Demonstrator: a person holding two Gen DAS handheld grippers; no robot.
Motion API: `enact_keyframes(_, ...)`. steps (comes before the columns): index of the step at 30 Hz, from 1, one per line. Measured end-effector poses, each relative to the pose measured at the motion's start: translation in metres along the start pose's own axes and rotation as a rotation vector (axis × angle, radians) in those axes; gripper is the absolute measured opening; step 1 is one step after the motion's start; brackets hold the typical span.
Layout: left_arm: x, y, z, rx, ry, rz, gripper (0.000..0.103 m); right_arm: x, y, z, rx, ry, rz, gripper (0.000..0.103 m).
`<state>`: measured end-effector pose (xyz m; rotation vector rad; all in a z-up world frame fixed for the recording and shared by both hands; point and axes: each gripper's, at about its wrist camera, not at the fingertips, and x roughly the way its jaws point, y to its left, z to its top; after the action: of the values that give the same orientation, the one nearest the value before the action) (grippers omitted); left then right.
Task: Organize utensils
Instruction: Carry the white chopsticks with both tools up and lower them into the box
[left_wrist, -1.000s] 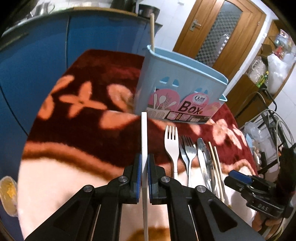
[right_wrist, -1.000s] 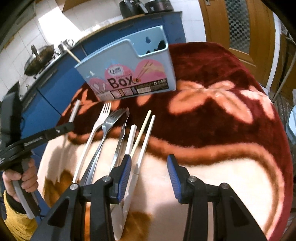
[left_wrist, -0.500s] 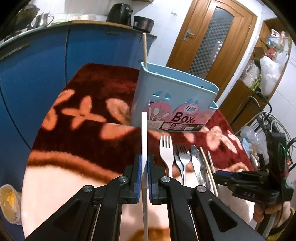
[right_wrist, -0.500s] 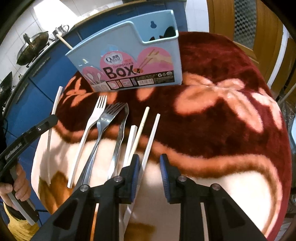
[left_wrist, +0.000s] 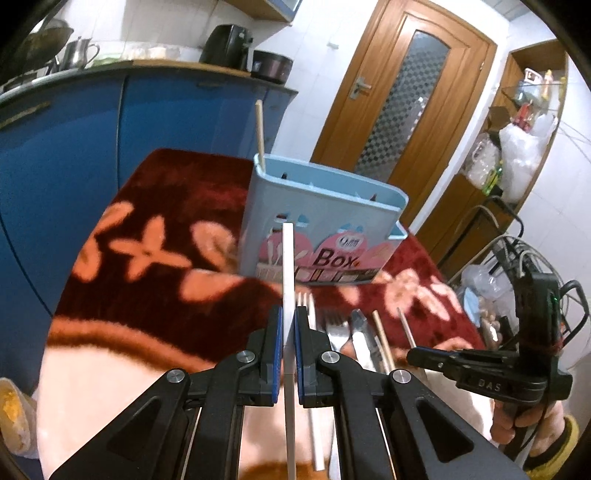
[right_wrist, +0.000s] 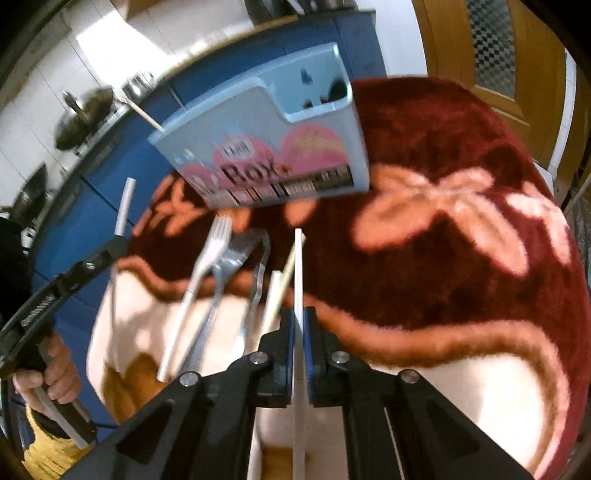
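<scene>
Table w/ fuzzy maroon, pink-flowered, cream-bordered blanket. On it: pale-blue plastic utensil box, upright; just in front, white plastic fork, metal forks, cream chopsticks, side by side.

Home kitchen: blue cabinets, pots.

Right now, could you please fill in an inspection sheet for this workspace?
Surface: dark red plush floral blanket.
Job's things: light blue plastic utensil box, one wooden chopstick standing inside; white plastic fork, steel fork, steel knife, loose chopsticks on the blanket.
Clutter: nothing seen.
Grippers: left gripper shut on white chopstick; right gripper shut on another white chopstick.
Cables: tangle beside the table.
Surroundings: blue cabinets, wooden door.
</scene>
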<state>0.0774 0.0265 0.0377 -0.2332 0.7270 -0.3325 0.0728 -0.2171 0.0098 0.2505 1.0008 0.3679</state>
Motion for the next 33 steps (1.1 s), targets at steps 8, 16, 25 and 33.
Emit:
enact_keyframes(8,-0.007,-0.023,0.024,0.039,-0.099,0.039,0.006,-0.044,0.01,0.011,-0.036,-0.193,0.05,0.006)
enact_keyframes(16,-0.015,-0.041,0.068,0.055,-0.253,0.04,0.006,-0.081,0.027,0.03,-0.118,-0.411,0.009,0.006)
enact_keyframes(25,-0.009,-0.049,0.115,0.081,-0.443,0.101,0.006,-0.1,0.028,0.07,-0.146,-0.55,-0.039,0.006)
enact_keyframes(33,0.008,-0.036,0.136,0.046,-0.561,0.147,0.006,-0.088,0.031,0.112,-0.152,-0.603,-0.059,0.006)
